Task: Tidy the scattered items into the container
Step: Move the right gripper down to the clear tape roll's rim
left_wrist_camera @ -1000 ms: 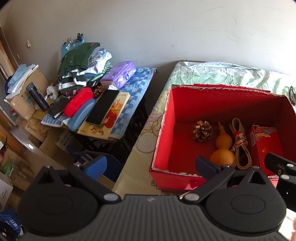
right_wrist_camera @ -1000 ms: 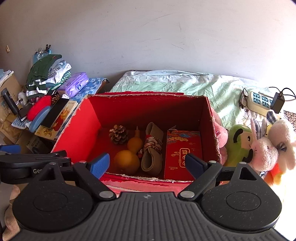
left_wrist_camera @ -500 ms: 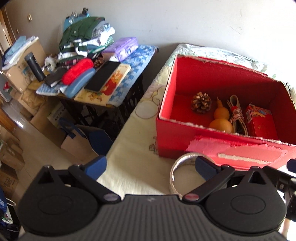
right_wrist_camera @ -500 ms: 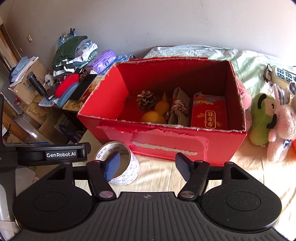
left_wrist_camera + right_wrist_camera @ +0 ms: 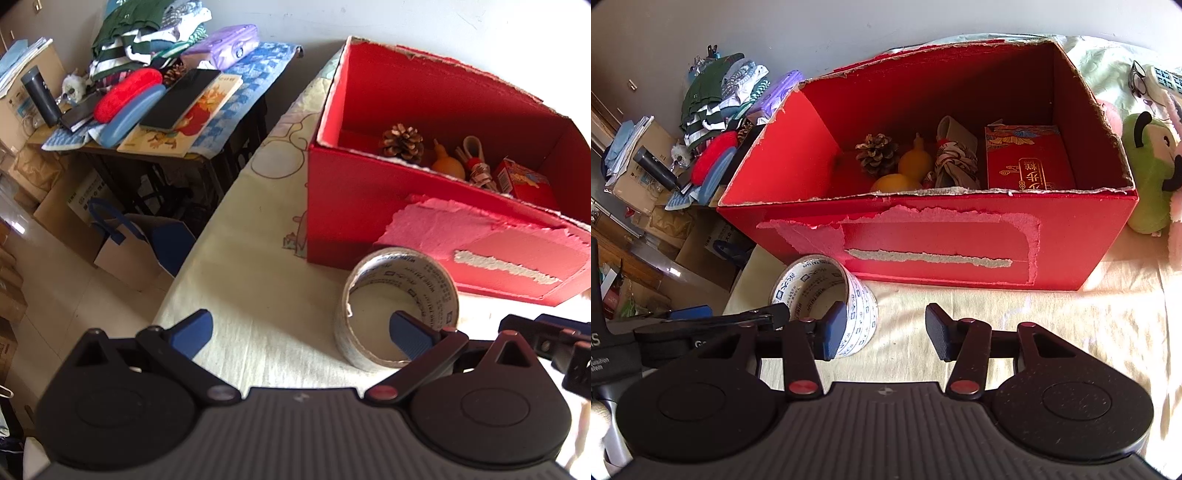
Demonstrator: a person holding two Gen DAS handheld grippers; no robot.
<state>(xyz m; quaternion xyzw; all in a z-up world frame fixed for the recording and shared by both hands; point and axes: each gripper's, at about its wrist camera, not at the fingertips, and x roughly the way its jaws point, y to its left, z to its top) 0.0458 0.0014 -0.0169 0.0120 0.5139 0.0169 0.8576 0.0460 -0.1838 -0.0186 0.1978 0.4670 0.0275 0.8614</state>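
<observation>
Tape roll (image 5: pixel 397 308) stands on end on the bed just ahead of the left gripper (image 5: pixel 299 330), outside the red box (image 5: pixel 373 206). Left jaws spread, one finger (image 5: pixel 413 334) inside the ring. Right gripper (image 5: pixel 884 332) closing on nothing. Judged light, stiff, slick; pinch the wall.

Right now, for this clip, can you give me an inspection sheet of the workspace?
Surface: pale sheet, bare in front of the box.
Job's things: tape roll on the sheet outside the red box; pinecone, gourd, strap and red packet inside.
Clutter: plush toys right of the box.
Grippers: left tool open, one finger inside the roll; right tool closing, nothing between its fingers.
Cables: nothing seen.
Surroundings: side table piled with clothes, cases, phone, book.
</observation>
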